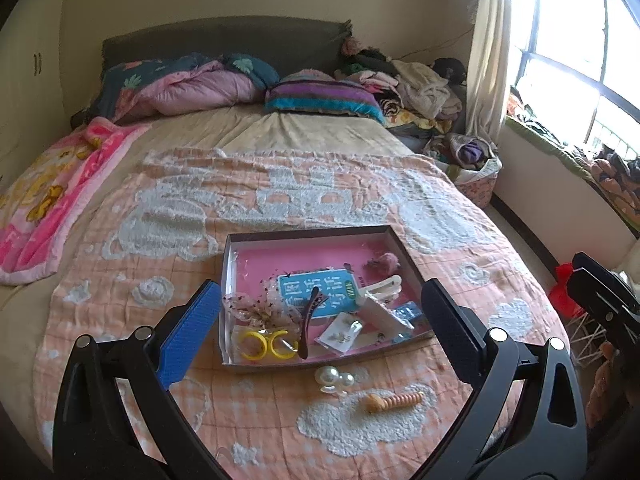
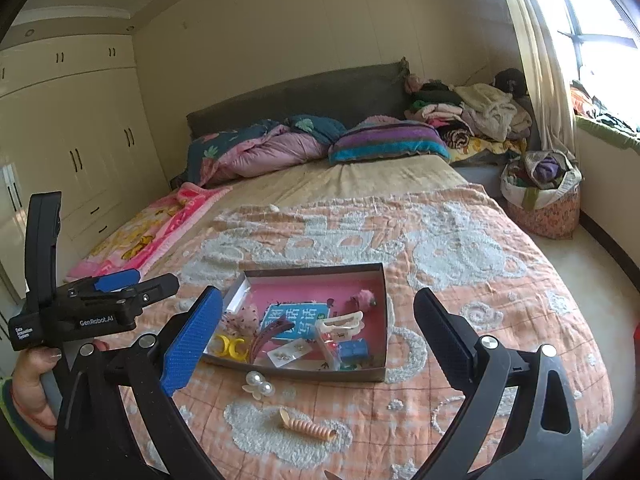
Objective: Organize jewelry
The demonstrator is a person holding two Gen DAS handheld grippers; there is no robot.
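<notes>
A shallow box [image 1: 308, 233] with a pink floor lies on the bed. It holds yellow hoops [image 1: 267, 345], a dark hair clip [image 1: 309, 322], a white claw clip [image 1: 385, 285], a blue card [image 1: 320, 291], small earring cards [image 1: 344, 334] and a pink fluffy piece [image 1: 385, 261]. A pearl clip [image 1: 334, 378] and a beige spiral clip [image 1: 394, 400] rest on the blanket in front of it. My left gripper [image 1: 320, 332] hovers open over the box's near edge, holding nothing. My right gripper [image 2: 318, 342] is also open and empty, above the box [image 2: 312, 271], pearl clip [image 2: 258, 386] and spiral clip [image 2: 308, 428].
The orange and white blanket [image 1: 280, 184] covers a large bed with pillows [image 1: 320, 96] and piled clothes [image 1: 416, 84] at the headboard. A fabric basket [image 2: 544, 200] stands on the floor at right, by the window. A hand [image 2: 32, 384] holds the left gripper [image 2: 158, 279].
</notes>
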